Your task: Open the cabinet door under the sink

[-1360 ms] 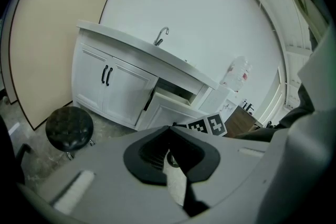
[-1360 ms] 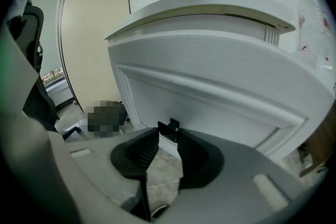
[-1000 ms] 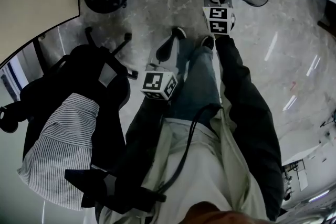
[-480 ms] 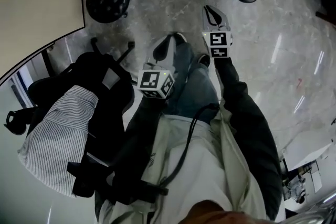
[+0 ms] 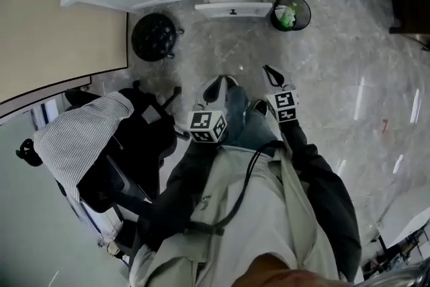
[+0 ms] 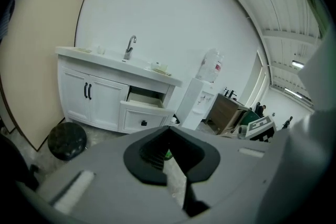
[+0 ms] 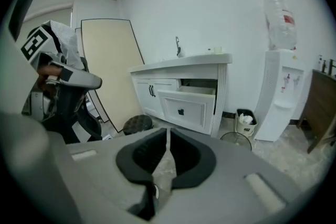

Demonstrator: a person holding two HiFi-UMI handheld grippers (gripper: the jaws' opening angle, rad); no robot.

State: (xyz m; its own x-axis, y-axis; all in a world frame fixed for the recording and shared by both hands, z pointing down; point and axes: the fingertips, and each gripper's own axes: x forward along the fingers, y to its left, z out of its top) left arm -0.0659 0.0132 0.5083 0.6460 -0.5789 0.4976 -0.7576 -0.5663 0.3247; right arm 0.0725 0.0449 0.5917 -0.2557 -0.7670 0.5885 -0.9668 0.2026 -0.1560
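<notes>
Closest to me, the left gripper (image 6: pixel 168 129) has its tips meeting, with only floor showing through the gap lower down; it holds nothing. The right gripper (image 7: pixel 168 132) has just been closing and now has its pads pressed together at the tips, also with nothing between them. Both point out and downward in front of my legs, well apart from any furniture.

To my left is a chair (image 5: pixel 117 165) with a striped shirt (image 5: pixel 77 141) draped over it. Farther out on the floor are a dark round stool (image 5: pixel 154 37) and a wire bin (image 5: pixel 291 12).

Beyond those is the white cabinet (image 6: pixel 73 105) against the wall, with the faucet (image 6: pixel 129 47) above. A drawer (image 7: pixel 187 107) on its right side stands pulled out. The doors (image 6: pixel 97 99), left of that drawer, are shut, each with a black bar handle (image 6: pixel 87 91) near the centre seam.

I expect a door to be a stiff, light, hinged panel that swings easily, perhaps with a slight catch at first. The painted face looks smooth and offers no grip, so I would pinch the handle across its bar and pull along the door's arc.
</notes>
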